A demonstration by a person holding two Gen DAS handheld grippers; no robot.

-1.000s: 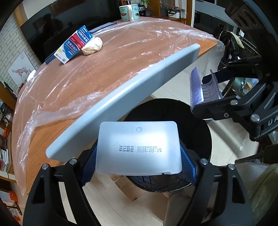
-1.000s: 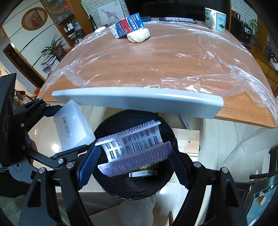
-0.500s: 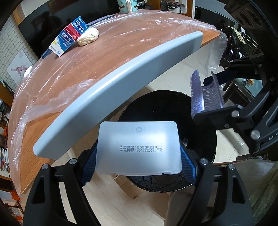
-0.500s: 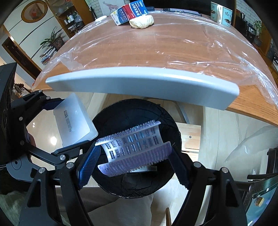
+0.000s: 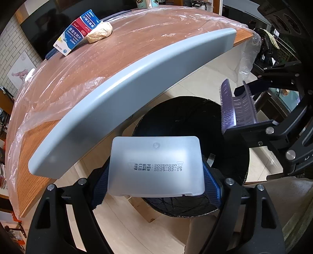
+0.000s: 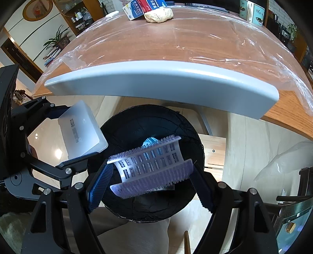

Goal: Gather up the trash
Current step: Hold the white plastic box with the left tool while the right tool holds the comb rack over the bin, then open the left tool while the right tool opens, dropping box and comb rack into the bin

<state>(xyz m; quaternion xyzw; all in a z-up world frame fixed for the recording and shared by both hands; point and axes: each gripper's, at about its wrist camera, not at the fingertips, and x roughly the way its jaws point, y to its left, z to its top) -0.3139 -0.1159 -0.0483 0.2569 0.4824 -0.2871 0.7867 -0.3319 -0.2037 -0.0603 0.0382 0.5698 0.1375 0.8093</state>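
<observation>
1. Wooden table [image 5: 137, 48] under a clear plastic sheet [image 6: 195, 39] fills the back of both views, with a grey padded strip [image 5: 127, 93] along its near edge. A black-lined bin [image 6: 148, 125] sits on the tiled floor just below that edge.
2. Step in hand: dropping trash. Both pieces hang over the bin mouth, not yet released.
3. Left gripper [image 5: 156, 175] has its jaws pinching a frosted plastic tray [image 5: 156, 166] by its two short sides, printed date facing up.
4. Right gripper [image 6: 150, 175] has its jaws clamped on the ends of a curved translucent toothed strip [image 6: 150, 166], which sits above the bin centre.
5. Next move, as I judge it: spread both jaws so the pieces fall in. The tray sits near the bin's rim in the right wrist view, so it may need nudging inward first.
6. Some trash already lies inside the bin, including something pale blue [image 6: 149, 140].
7. Still on the table, well apart from the bin: a medicine box [image 5: 76, 33] and a crumpled beige wad [image 5: 99, 33] touching it. A mug [image 6: 252, 11] stands at the far edge.
8. In the way: the padded strip overhangs close to the bin, and the two grippers crowd each other.
</observation>
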